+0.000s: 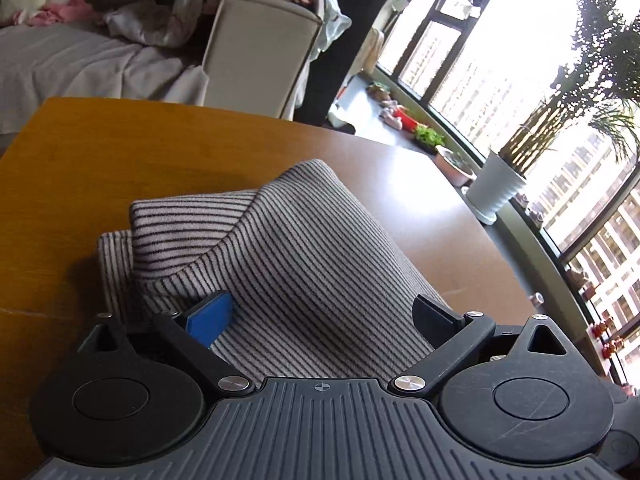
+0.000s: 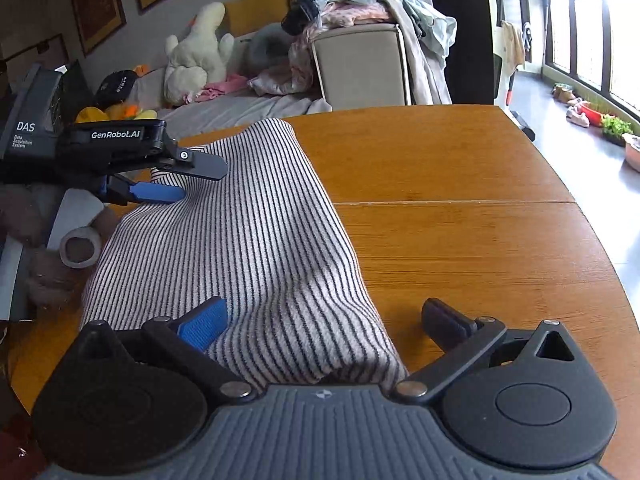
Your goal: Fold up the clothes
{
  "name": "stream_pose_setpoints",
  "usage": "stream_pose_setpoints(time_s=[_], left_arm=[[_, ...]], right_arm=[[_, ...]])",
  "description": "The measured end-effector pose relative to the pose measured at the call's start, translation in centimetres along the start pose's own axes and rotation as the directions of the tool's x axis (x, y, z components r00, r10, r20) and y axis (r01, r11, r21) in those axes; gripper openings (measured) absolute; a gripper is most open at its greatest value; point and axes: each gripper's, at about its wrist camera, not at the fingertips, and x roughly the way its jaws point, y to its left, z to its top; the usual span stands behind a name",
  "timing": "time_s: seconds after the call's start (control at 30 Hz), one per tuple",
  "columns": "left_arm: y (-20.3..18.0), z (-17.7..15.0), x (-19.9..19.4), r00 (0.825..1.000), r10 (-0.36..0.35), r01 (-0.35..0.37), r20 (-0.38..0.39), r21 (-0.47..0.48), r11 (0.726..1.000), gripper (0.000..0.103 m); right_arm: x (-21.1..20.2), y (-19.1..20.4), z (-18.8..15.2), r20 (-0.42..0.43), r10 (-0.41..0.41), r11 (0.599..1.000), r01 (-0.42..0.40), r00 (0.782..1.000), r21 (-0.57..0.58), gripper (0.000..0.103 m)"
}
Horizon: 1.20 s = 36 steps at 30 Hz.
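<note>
Between my right gripper's (image 2: 324, 316) 2 fingers, spread wide, lies the near edge of a soft knit garment with thin dark stripes on a pale ground (image 2: 240, 248). My blue-padded finger (image 2: 202, 326) rests on the cloth, while the black finger (image 2: 444, 320) stands clear of it over the round orange-brown wooden table (image 2: 460, 184). Nothing is clamped on this side.

My left gripper (image 1: 320, 312) is likewise spread, with the striped cloth (image 1: 304, 248) running up between its blue pad (image 1: 210, 318) and black finger (image 1: 434, 314). From the right wrist view I see that same left gripper (image 2: 188, 180) at the garment's far left corner, its black upper finger and blue lower finger parted, with the tips at the fabric; I cannot tell whether any cloth is caught there.

The garment lies on the table, folded over itself: in the left view 1 layer overlaps another, the stripes on the upper flap running at an angle to those beneath, and a rounded fold stands up at the far end. The fabric looks fuzzy and thick, with soft creases.

White lettering on my left gripper's body reads "GenRobot.AI" (image 2: 115, 134), and the grey housing behind it reads "DAS" (image 2: 25, 127) above small print, "Data Acquisition System".

A roll of pale tape (image 2: 80, 247) sits just beside the garment's left edge.
</note>
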Motion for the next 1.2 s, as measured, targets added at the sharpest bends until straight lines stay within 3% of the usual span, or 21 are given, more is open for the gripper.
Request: stream_pose_setpoints(time_s=[0.2,0.27,0.43,0.53,0.67,0.9,1.0,1.2], left_arm=[[-1.1,-0.6,0.0,0.999,0.036,-0.036,0.007,0.072,0.997,0.101],[-1.5,-0.9,0.0,0.999,0.047,-0.048,0.012,0.097,0.994,0.101],[-1.7,-1.1,0.1,0.999,0.044,-0.045,0.013,0.111,0.993,0.103],[-1.6,-1.0,0.3,0.999,0.044,-0.045,0.008,0.115,0.992,0.103],[-1.6,-0.5,0.7,0.999,0.049,-0.048,-0.005,0.110,0.993,0.103],[-2.5,1.9,4.1,1.000,0.024,-0.024,0.004,0.112,0.993,0.103],[-3.4,2.1,4.6,0.999,0.039,-0.038,-0.003,0.147,0.988,0.103],[-4.0,-0.3,-0.3,0.994,0.093,-0.101,0.050,0.222,0.970,0.103]], right_arm=[[0.4,-1.7,2.0,-0.067,0.085,0.996,-0.084,0.994,0.021,0.103],[-0.4,-2.1,2.9,-0.054,0.093,0.995,-0.091,0.994,0.044,0.103],[-2.4,0.1,4.1,0.080,0.068,0.989,-0.056,0.995,-0.137,0.103],[-0.8,1.3,3.8,0.010,0.095,0.977,-0.092,0.995,-0.193,0.103],[1.2,2.5,2.8,-0.037,0.040,0.960,-0.048,0.999,-0.276,0.103],[1.5,2.4,2.8,-0.010,-0.023,0.968,0.020,1.000,-0.249,0.103],[1.2,2.1,2.1,-0.020,-0.010,0.977,0.006,1.000,-0.215,0.103],[-0.1,1.5,2.3,-0.005,0.006,0.979,-0.007,1.000,-0.203,0.103]])
